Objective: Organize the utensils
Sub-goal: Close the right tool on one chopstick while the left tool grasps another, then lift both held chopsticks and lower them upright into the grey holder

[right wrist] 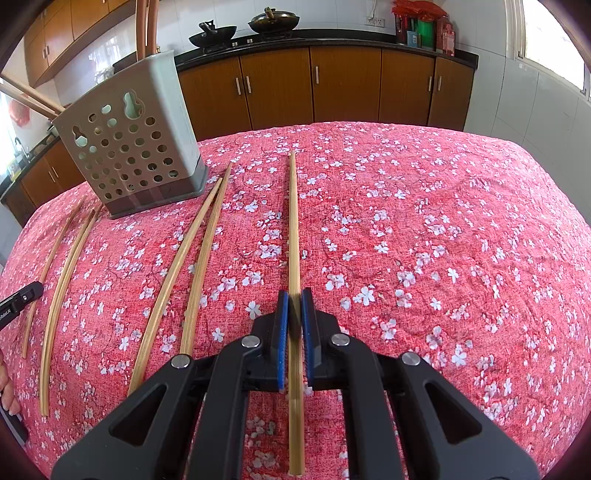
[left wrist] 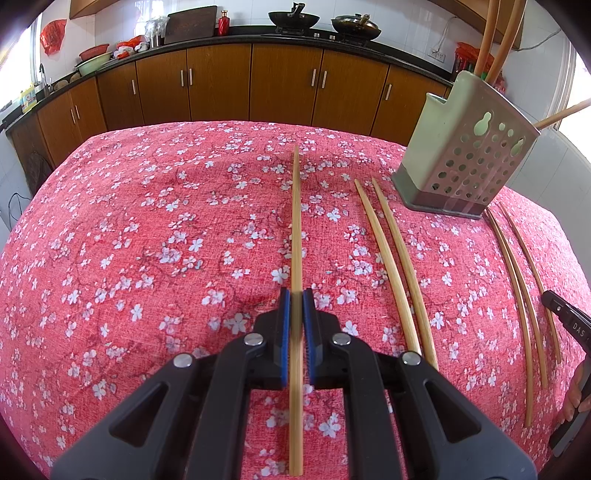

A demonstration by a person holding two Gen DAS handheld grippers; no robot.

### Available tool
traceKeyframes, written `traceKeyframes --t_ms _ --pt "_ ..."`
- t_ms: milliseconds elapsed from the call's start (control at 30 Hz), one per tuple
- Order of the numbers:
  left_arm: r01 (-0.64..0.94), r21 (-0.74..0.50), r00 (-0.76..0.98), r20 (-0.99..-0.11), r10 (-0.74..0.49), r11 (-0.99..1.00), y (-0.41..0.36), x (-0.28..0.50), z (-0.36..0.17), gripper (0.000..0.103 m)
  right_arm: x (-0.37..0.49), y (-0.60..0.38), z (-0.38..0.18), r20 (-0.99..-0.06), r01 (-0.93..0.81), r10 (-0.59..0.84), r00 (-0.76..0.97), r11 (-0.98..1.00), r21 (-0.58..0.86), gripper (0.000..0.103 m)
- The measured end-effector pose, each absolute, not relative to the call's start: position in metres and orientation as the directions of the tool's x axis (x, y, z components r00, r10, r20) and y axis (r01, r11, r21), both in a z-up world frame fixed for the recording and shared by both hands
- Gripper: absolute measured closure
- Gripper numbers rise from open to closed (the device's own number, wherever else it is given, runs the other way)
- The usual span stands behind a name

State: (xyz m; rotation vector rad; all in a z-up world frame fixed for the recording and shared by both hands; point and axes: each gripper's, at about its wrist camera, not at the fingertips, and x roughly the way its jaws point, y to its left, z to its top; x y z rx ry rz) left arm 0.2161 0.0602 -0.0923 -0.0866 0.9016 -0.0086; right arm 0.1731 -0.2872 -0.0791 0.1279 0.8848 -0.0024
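In the left wrist view my left gripper [left wrist: 296, 301] is shut on a bamboo chopstick [left wrist: 296, 221] that runs forward between its blue pads. In the right wrist view my right gripper [right wrist: 294, 299] is shut on another bamboo chopstick [right wrist: 293, 221], also pointing forward. A grey perforated utensil holder [left wrist: 469, 151] stands at the far right in the left wrist view and at the far left in the right wrist view [right wrist: 129, 140], with several chopsticks standing in it. Several loose chopsticks [left wrist: 391, 266] lie on the tablecloth beside it, also in the right wrist view [right wrist: 184, 258].
The table is covered by a red floral cloth [left wrist: 147, 240]. Brown kitchen cabinets [left wrist: 221, 85] and a black counter with woks [left wrist: 293, 18] lie behind. The other gripper's edge [left wrist: 569, 317] shows at the right border.
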Motion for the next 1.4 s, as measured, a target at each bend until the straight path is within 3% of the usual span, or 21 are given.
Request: traceKeyframes --t_ms 1267,1400 --pt "-0.03 -0.086 0.621 -0.783 -0.049 0.996 0.06 0.215 -0.0919 0.092 0.1731 -0.2877 -0.0791 -0.772 0.056 0.051 0.634 0.992 0.112 0.094" --pt "-0.001 -0.017 0.614 -0.79 -0.013 1.0 0.0521 0.2071 -0.0915 0.092 0.1689 -0.2869 -0.0787 -0.773 0.053 0.044 0.633 0.994 0.1 0.094"
